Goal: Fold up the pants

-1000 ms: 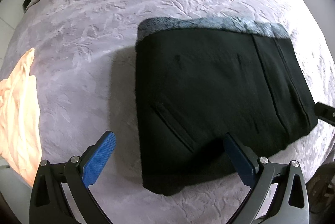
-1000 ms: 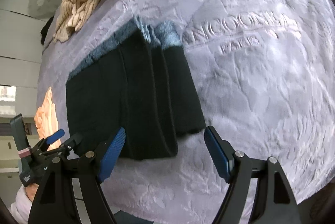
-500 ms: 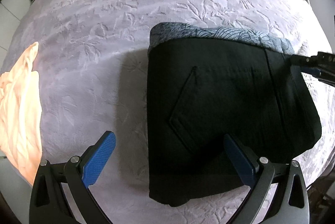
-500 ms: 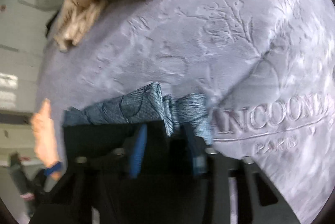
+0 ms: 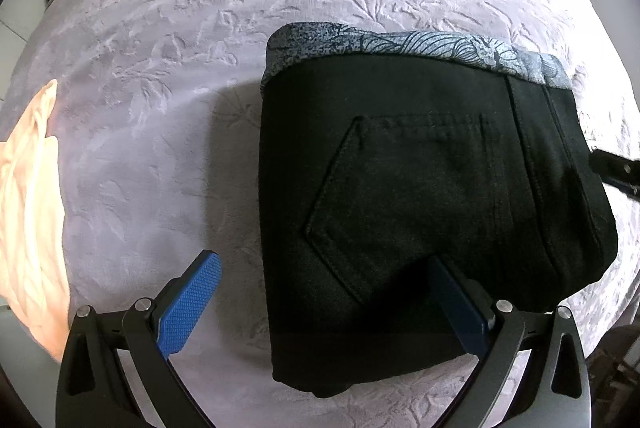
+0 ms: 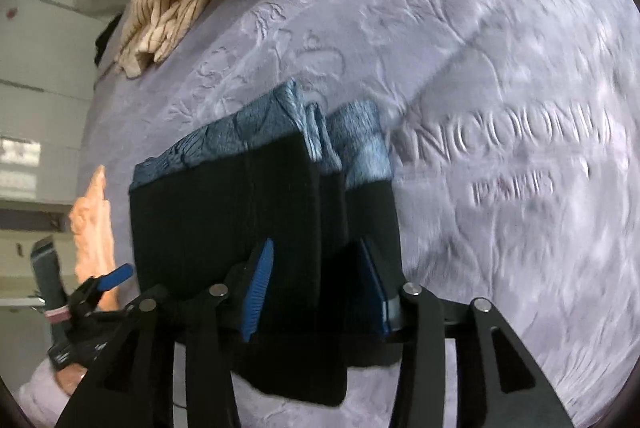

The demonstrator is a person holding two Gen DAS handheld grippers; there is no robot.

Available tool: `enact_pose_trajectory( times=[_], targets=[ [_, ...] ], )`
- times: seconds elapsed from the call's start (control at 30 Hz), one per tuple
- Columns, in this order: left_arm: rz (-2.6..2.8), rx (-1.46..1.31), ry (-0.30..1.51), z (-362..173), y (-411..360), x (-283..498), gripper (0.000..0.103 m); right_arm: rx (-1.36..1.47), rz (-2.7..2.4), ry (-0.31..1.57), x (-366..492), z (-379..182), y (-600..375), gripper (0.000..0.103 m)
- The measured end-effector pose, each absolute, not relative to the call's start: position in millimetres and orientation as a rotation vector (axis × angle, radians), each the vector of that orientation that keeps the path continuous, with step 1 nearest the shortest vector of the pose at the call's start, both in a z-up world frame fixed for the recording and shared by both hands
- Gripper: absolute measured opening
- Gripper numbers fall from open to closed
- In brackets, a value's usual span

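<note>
While the left gripper (image 5: 324,304) is gaping over the folded black pants (image 5: 424,204), the right gripper (image 6: 316,288) is pinching their thick edge.

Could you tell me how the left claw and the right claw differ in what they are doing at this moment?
The left claw is spread wide and holds nothing, while the right claw has narrowed around the edge of the folded black pants. The left hovers at the pants' near edge; the right is at their side. Both have blue pads.
</note>
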State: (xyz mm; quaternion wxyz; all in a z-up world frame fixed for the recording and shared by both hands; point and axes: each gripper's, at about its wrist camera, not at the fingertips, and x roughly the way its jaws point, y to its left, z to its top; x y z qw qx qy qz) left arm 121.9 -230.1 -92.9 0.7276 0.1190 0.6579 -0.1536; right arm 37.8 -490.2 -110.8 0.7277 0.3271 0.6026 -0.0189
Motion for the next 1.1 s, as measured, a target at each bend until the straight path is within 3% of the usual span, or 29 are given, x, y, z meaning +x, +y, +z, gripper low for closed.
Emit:
enact_pose_trajectory(
  times=[0.13, 0.23, 0.77, 1.1],
  targets=[
    [-0.338, 0.274, 1.448, -95, -232, 120, 0.103, 0.765, -0.048, 1.311, 25, -107, -492, 0.057],
    [-0.334, 0.272, 1.458, -98, -232, 121, 0.103, 0.748, -0.069, 1.312, 20, -104, -490, 0.068],
    [-0.345, 0.245, 1.488, -118, -224, 124, 0.103, 0.825, -0.082, 1.342, -6, -123, -499, 0.075],
    [-0.382, -0.079, 1.664, -148, -188, 139, 0.103, 0.827, -0.012, 1.340, 1, -126, -497, 0.075]
  ],
)
